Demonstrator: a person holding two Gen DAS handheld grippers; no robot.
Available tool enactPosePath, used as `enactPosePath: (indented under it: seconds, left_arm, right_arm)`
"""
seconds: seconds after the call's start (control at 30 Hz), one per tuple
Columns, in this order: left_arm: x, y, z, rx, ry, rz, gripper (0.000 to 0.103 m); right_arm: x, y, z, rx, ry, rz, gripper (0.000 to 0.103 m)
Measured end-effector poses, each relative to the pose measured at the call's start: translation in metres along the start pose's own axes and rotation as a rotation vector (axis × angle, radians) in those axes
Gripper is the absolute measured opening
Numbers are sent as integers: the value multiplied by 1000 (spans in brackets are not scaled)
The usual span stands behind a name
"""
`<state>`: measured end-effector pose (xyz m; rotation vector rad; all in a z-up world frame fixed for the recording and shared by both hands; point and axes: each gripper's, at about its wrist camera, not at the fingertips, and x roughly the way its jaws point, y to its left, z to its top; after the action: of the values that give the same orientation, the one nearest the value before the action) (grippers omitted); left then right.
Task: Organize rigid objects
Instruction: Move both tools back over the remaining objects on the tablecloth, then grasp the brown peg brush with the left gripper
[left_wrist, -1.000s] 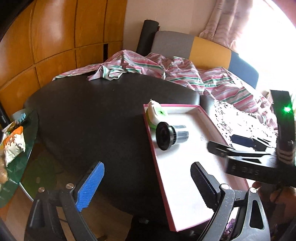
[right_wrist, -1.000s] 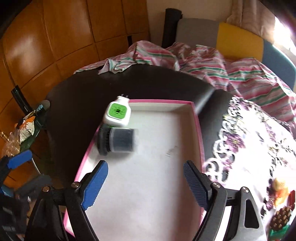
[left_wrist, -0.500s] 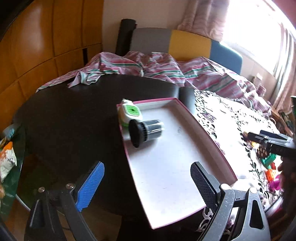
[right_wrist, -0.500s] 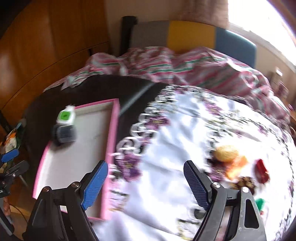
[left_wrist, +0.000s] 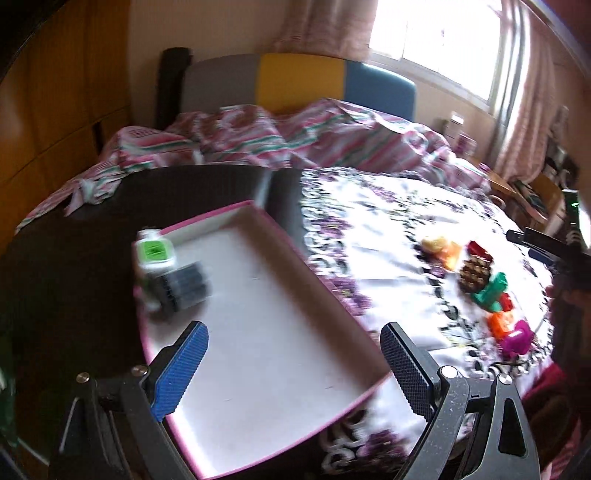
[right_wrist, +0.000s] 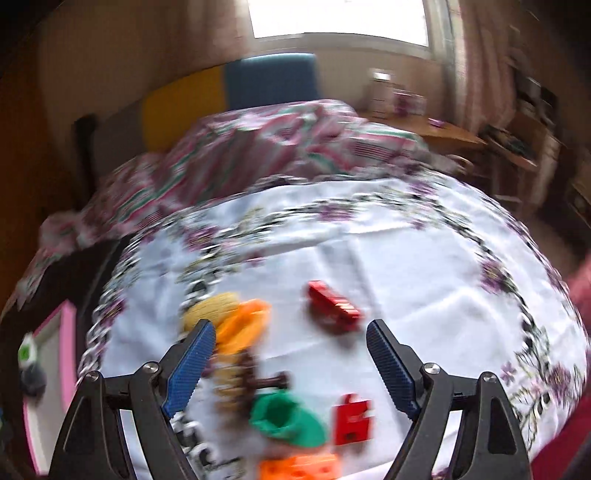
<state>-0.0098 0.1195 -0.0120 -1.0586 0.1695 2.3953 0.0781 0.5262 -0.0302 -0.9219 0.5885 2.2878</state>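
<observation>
My right hand-held gripper (right_wrist: 286, 363) has swung from the pink tray (left_wrist: 328, 295) to the toys, jaws spread, empty. Left hand-held gripper (left_wrist: 293, 365) also spread. Next pick: red block (right_wrist: 334, 306).

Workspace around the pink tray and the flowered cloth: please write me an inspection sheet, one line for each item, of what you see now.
Surface: dark round table, its right part under a white flowered tablecloth.
Job's things: pink-rimmed tray holds a white and green device and a dark cylinder in its far left corner. Small toys lie on the cloth: red block, orange piece, green piece, magenta piece.
Clutter: striped bedding at the table's far edge.
Grippers: left gripper above the tray, jaws apart, empty; right gripper above the toys, jaws apart, empty.
Cables: nothing seen.
Surroundings: wooden panels, colour-block headboard, bright window.
</observation>
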Motion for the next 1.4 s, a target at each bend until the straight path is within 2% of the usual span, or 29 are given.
enactPosePath:
  seconds: [0.07,0.13,0.2,0.47,0.57,0.67,0.77,0.97,1.2,1.23,1.3,1.33,1.4]
  left_arm:
    - [8,-14,5,18,19,-27,95]
    - [16,-30,9,29,37,-66,95]
    - [27,-50,14,53,65,-108,95]
    - [64,-109,31,103,148,-236,94]
    - [80,-135,37,127,185,-301,88]
    - [96,-158,43,133,220,-357,87]
    - [117,-178,51,91,273,-426,87]
    - [157,-201,68,-45,346,-495,88]
    - [215,-218,66,-180,475,-480,88]
    - [220,-220,63,-192,490,-483,84]
    - [221,-222,62,-189,481,-479,69]
    - [219,-224,63,-180,491,-508,62]
    - [216,-222,62,-184,495,-517,62]
  right_arm:
    - [2,-21,4,114,1,7,85]
    - [0,-33,5,160,-8,-8,85]
    - [1,-40,4,203,1,19,85]
    - [2,-37,1,223,20,58,85]
    - [2,-40,2,239,19,71,85]
    - [2,-43,2,254,21,85,85]
    - [2,-45,2,267,21,98,85]
    - [3,-50,2,300,27,124,85]
    - [6,-49,2,305,34,139,85]
    - [7,-48,2,301,38,139,85]
    - [8,-46,2,292,46,138,85]
    - [9,-46,2,286,47,135,85]
    - [9,-43,3,272,47,129,85]
